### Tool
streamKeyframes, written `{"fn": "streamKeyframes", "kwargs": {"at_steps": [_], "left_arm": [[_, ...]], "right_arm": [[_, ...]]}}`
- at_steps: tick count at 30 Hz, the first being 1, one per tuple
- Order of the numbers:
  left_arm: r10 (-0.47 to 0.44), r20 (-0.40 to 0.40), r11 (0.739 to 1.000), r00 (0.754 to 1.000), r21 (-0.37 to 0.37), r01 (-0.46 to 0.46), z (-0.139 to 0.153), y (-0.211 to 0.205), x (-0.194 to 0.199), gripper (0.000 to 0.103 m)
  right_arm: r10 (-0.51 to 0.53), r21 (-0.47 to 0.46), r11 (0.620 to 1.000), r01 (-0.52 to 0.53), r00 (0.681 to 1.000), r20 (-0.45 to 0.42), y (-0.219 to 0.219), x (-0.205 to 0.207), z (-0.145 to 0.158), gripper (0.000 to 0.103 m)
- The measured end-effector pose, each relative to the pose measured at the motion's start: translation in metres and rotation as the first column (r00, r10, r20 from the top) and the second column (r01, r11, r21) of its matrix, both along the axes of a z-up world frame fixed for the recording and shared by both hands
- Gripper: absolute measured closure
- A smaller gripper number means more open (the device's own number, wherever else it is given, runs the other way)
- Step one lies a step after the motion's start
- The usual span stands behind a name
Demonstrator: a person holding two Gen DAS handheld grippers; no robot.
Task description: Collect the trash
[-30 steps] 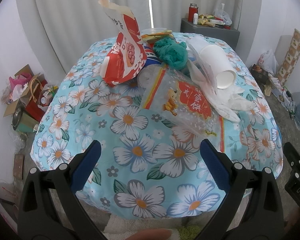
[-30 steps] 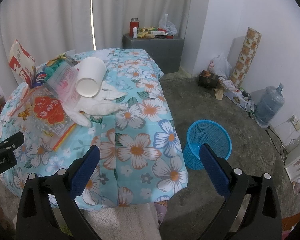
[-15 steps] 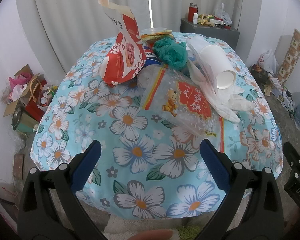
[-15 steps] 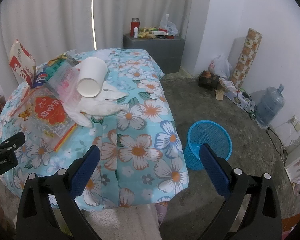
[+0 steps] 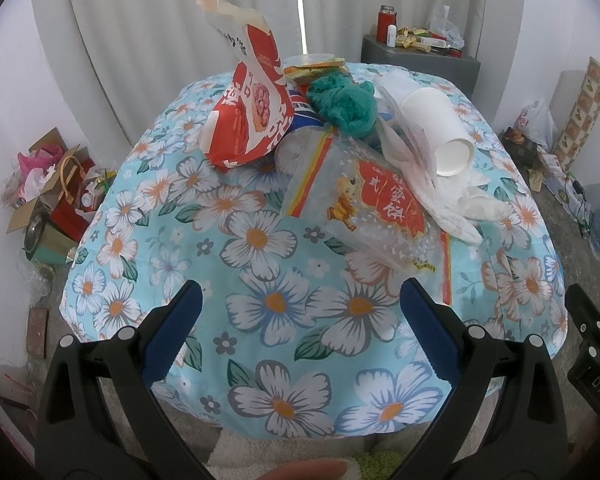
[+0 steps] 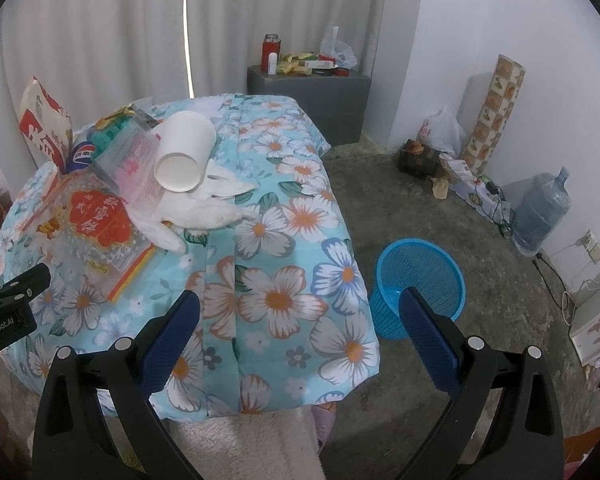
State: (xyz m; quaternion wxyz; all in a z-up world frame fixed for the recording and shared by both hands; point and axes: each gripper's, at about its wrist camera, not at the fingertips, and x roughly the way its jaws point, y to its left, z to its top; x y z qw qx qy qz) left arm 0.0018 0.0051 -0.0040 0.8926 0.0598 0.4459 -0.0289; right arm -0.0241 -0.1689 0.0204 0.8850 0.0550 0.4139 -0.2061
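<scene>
I'm seeing the white paper cup (image 5: 436,130) lying on its side, its open mouth pointing toward my right gripper (image 6: 300,322), atop crumpled white tissue (image 6: 204,210) and a clear snack bag (image 5: 374,204). The upright red bag (image 5: 252,108) and green netting (image 5: 344,102) are crowding behind. Both the right and left gripper (image 5: 298,318) are hovering wide apart, short of the pile; the blue basket (image 6: 418,276) is sitting on the floor between the right fingers.

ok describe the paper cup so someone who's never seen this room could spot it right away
On the floral tablecloth, find the heap of wrappers at the far side. The paper cup lies tipped on its side on the crumpled white tissue, mouth toward the camera. It is the only plain white cylinder there.
</scene>
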Motion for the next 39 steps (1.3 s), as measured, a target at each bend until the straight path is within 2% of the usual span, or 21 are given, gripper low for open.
{"fn": "streamKeyframes", "kwargs": {"at_steps": [22, 30, 35, 39], "left_arm": [[0.002, -0.009, 1.000, 1.000, 0.015, -0.002, -0.009, 0.000, 0.000, 0.008], [0.011, 0.023, 0.997, 1.000, 0.071, -0.013, -0.010, -0.012, 0.011, 0.008], [0.048, 0.022, 0.997, 0.999, 0.061, -0.049, -0.005, -0.018, 0.029, 0.008], [0.029, 0.031, 0.994, 0.999, 0.102, -0.032, -0.004, -0.027, 0.039, 0.008]], "right_arm": [[0.005, 0.015, 1.000, -0.005, 1.000, -0.006, -0.005, 0.008, -0.008, 0.006], [0.015, 0.090, 0.996, -0.014, 1.000, -0.012, -0.025, 0.021, -0.022, 0.006], [0.031, 0.128, 0.991, -0.027, 0.999, -0.028, -0.039, 0.031, -0.029, 0.006], [0.038, 0.146, 0.989, -0.033, 0.999, -0.031, -0.050, 0.037, -0.032, 0.006]]}}
